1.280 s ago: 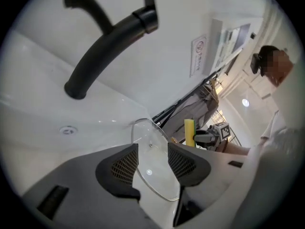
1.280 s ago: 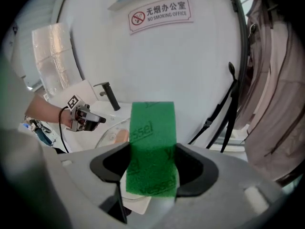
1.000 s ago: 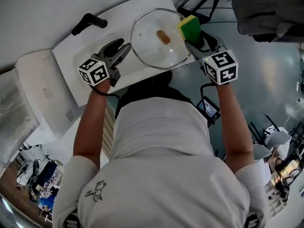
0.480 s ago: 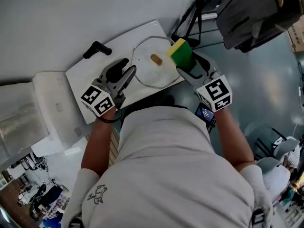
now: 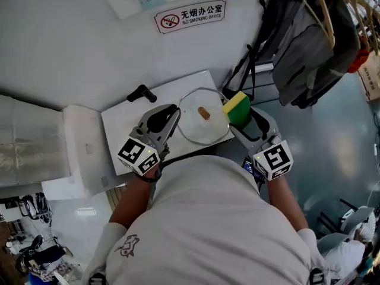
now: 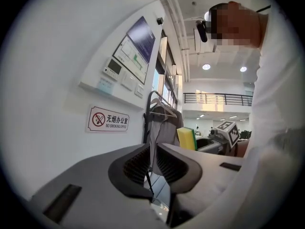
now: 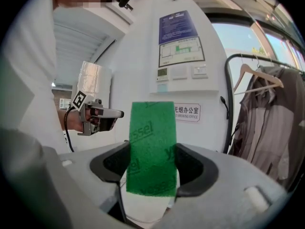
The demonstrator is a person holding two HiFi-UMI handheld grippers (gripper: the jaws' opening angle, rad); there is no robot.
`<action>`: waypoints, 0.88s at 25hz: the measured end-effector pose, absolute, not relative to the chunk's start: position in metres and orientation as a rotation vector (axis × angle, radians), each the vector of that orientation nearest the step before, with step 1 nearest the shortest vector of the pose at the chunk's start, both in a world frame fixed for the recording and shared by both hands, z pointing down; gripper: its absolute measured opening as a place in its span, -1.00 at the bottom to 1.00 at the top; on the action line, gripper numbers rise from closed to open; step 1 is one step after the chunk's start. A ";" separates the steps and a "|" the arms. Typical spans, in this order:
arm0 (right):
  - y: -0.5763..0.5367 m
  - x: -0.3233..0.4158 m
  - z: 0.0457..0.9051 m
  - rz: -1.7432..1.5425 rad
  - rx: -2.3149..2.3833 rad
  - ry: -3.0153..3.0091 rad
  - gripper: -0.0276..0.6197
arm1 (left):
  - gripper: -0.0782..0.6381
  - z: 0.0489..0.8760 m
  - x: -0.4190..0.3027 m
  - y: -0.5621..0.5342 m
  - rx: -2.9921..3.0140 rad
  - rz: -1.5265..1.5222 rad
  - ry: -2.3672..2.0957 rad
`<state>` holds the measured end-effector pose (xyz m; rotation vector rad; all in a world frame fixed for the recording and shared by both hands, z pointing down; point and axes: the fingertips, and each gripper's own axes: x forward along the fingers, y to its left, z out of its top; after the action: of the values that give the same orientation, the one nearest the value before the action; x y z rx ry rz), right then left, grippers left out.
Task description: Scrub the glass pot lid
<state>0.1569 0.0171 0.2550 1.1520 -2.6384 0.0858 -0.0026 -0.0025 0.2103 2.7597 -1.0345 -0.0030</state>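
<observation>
The round glass pot lid [image 5: 202, 123], with a brown knob at its middle, lies on a white board [image 5: 124, 132]. My left gripper [image 5: 173, 116] is at the lid's left rim. In the left gripper view its jaws [image 6: 153, 152] are closing, with only a narrow gap, and the lid's thin rim [image 6: 149, 185] runs between them. My right gripper [image 5: 240, 121] is shut on a yellow and green sponge [image 5: 236, 108] at the lid's right rim. In the right gripper view the sponge's green face [image 7: 152, 147] stands upright between the jaws of the right gripper [image 7: 153, 170].
A black handle [image 5: 141, 92] lies at the board's far left corner. A white block [image 5: 83, 150] and a foil-wrapped thing [image 5: 27, 141] lie to the left. A wall with a no-smoking sign [image 5: 191, 16] is just behind. Bags and coats [image 5: 309, 40] hang at the right.
My left gripper's jaws, wide open before, have closed in on the lid's left rim. The head view has pulled back, so more of the wall shows. The sponge stays at the right rim.
</observation>
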 end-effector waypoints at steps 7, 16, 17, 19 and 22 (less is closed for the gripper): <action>0.020 0.161 0.237 0.062 1.131 -2.686 -0.01 | -0.79 0.197 -0.005 0.013 2.736 -0.029 -1.095; 0.032 0.148 0.232 0.025 1.072 -2.726 -0.01 | -0.79 0.185 -0.023 0.037 2.735 -0.058 -1.167; 0.035 0.145 0.232 0.023 1.081 -2.727 -0.01 | -0.79 0.183 -0.024 0.039 2.745 -0.056 -1.161; 0.040 0.138 0.231 0.027 1.101 -2.730 -0.01 | -0.79 0.181 -0.028 0.045 2.774 -0.037 -1.145; 0.052 0.123 0.229 0.026 1.125 -2.728 -0.01 | -0.79 0.179 -0.043 0.060 2.788 -0.035 -1.125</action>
<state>0.1232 0.0519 0.2287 1.1246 -2.7282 0.0262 -0.0428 0.0596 0.1787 2.7876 -1.1248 -0.0352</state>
